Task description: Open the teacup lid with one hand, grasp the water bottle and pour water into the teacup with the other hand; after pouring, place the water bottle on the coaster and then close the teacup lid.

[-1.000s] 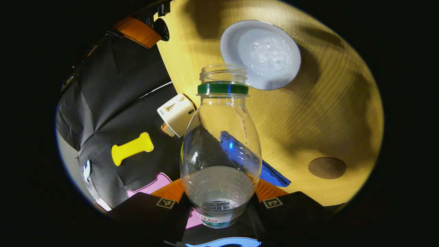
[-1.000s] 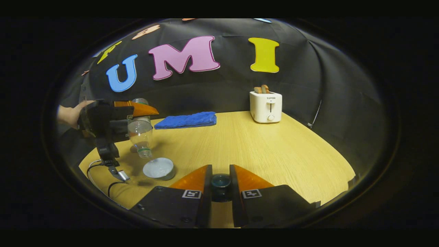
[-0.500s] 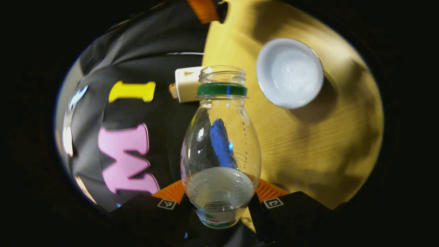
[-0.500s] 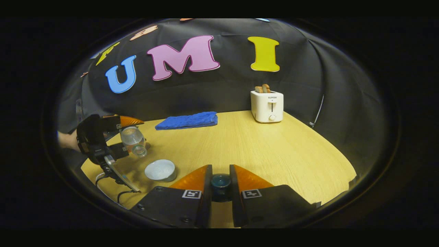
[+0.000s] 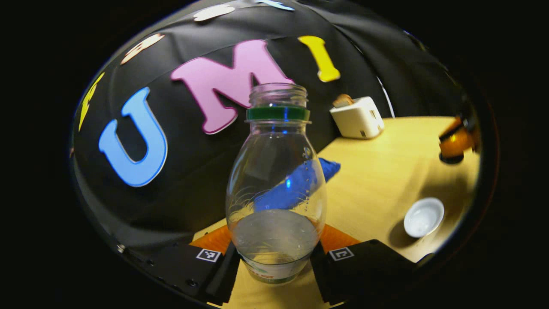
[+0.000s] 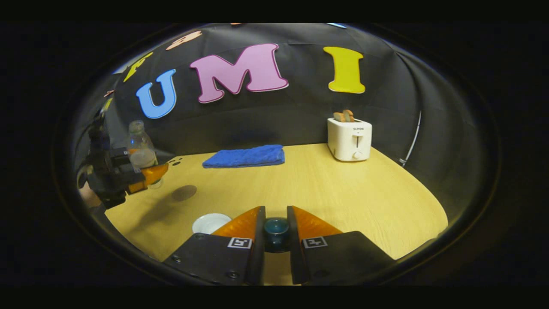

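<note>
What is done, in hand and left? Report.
Done: the lid is off the teacup, held in the right tongs; pouring looks finished. In hand: the left tongs hold the water bottle upright, near the coaster. Left: set the bottle on the coaster, then close the lid.

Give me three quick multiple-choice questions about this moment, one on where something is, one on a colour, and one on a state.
1. Where is the blue towel?
A. at the far side of the table, by the wall
B. under the teacup
C. on the toaster

2. What colour is the ring on the bottle neck?
A. red
B. green
C. white

3. How is the bottle held?
A. lying on the table
B. neck down
C. upright in the left gripper

Answers: 1 A, it lies flat near the back edge. 2 B, the band under the open mouth is green. 3 C, both fingers press its base, neck up.
</note>
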The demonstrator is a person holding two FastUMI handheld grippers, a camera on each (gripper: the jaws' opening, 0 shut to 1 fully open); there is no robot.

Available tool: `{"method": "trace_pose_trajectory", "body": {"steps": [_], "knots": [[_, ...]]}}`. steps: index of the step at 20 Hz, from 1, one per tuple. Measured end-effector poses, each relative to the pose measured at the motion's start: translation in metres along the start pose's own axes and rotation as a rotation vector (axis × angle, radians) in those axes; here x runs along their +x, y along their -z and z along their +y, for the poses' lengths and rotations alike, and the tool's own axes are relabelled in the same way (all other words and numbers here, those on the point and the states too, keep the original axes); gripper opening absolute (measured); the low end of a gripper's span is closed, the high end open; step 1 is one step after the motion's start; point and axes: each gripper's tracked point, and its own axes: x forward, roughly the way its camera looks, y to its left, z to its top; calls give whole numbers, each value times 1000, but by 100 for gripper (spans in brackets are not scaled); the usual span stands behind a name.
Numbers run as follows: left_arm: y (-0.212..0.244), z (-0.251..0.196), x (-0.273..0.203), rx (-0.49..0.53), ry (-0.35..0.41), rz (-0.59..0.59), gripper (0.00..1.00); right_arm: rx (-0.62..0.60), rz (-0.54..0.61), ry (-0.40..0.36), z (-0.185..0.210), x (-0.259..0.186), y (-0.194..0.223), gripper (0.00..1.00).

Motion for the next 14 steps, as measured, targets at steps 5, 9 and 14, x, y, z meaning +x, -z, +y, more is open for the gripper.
{"method": "trace_pose_trajectory", "body": {"steps": [5, 9, 14], "knots": [[29, 53, 25, -545, 24, -92, 76, -29, -3, -42, 27, 7, 1, 28], [57, 39, 41, -659, 14, -14, 77, -52, 7, -52, 37, 12, 8, 28], [69, 8, 58, -522, 45, 38, 78, -39, 17, -57, 45, 19, 11, 28]]}}
